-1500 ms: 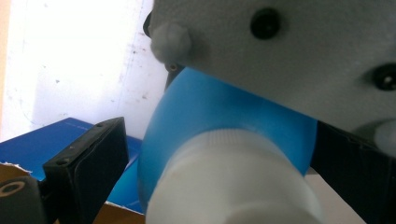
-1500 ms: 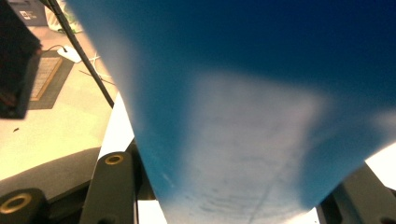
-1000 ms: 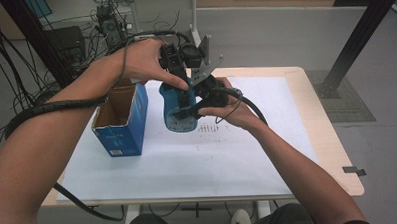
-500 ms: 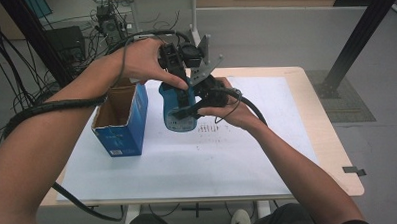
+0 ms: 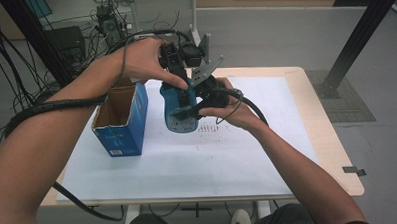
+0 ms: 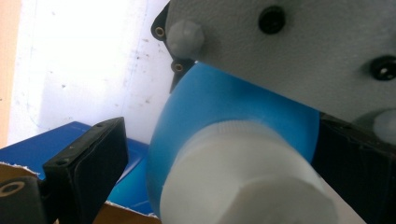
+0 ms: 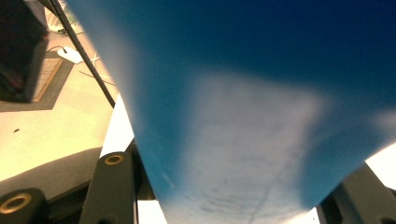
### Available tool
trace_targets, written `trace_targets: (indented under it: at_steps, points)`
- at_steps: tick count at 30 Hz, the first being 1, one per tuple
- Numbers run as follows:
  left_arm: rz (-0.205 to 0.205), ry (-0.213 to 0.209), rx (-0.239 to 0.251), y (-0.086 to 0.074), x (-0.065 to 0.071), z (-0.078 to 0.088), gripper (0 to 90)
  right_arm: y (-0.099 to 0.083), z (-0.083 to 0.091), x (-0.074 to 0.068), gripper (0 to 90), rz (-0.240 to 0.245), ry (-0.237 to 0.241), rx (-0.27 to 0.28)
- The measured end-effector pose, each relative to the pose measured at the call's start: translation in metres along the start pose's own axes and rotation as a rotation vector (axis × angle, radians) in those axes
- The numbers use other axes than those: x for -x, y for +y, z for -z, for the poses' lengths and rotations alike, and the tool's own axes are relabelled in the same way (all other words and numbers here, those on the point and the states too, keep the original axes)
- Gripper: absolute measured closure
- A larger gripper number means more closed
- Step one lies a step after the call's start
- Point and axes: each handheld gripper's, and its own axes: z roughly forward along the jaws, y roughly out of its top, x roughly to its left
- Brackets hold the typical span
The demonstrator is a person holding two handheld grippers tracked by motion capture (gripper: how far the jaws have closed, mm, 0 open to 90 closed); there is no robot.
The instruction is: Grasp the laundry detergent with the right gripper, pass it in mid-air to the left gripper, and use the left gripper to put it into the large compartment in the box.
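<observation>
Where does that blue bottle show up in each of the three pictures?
High view: the blue bottle hangs above the table, centre-left, just right of the open blue box.
Left gripper view: it sits centre-right, white cap toward the camera, between the black tongs.
Right gripper view: its blue side covers most of the picture, clamped between the tongs.
Shared landmark: the white sheet on the table.

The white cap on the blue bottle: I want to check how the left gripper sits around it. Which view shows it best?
The left gripper view: the white cap is close up, below the blue bottle, with a black jaw at either side. In the high view, hands and grippers cover the bottle's top. The right gripper view has the bottle's blue body, no cap.
</observation>
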Motion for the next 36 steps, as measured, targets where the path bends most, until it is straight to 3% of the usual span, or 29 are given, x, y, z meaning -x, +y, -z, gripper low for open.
trace_targets:
  at_steps: [36]
  points:
    - [-0.003, 0.006, 0.004, -0.0015, 0.0026, 0.0003, 5.0, 0.0019, 0.0015, -0.0015, 43.9, 0.006, 0.0, 0.021]
